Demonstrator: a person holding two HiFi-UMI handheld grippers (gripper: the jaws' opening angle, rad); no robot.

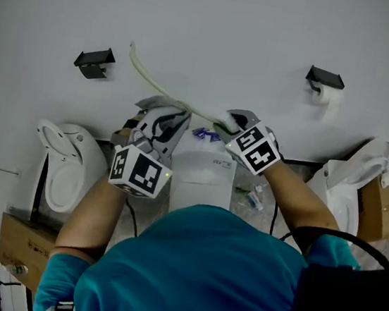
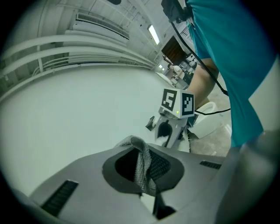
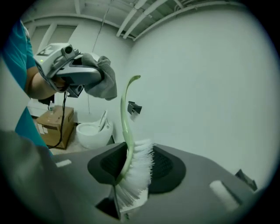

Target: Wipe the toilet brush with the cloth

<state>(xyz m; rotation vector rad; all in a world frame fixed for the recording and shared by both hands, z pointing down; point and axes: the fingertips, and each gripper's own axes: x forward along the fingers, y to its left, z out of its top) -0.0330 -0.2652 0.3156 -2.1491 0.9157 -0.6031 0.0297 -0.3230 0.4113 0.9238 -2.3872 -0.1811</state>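
White wall [image 1: 212, 18] fills the upper part of the head view, with toilets [image 1: 64, 170] standing on the floor along its foot. At the bottom middle of the right gripper view, the toilet brush [image 3: 138, 168] sits bristle-end between the jaws of the right gripper [image 3: 131, 170]. These jaws stand partly apart and clamp the white bristles. The pale green handle [image 3: 126, 113] rises from them and curves to a tip in the upper middle. The left gripper [image 2: 142, 168] has its jaws nearly together, pinching a fold of the grey cloth [image 2: 141, 153]. In the right gripper view the cloth hangs near the upper handle, at upper left; whether they touch is unclear. In the head view the marker cube hides the brush head.
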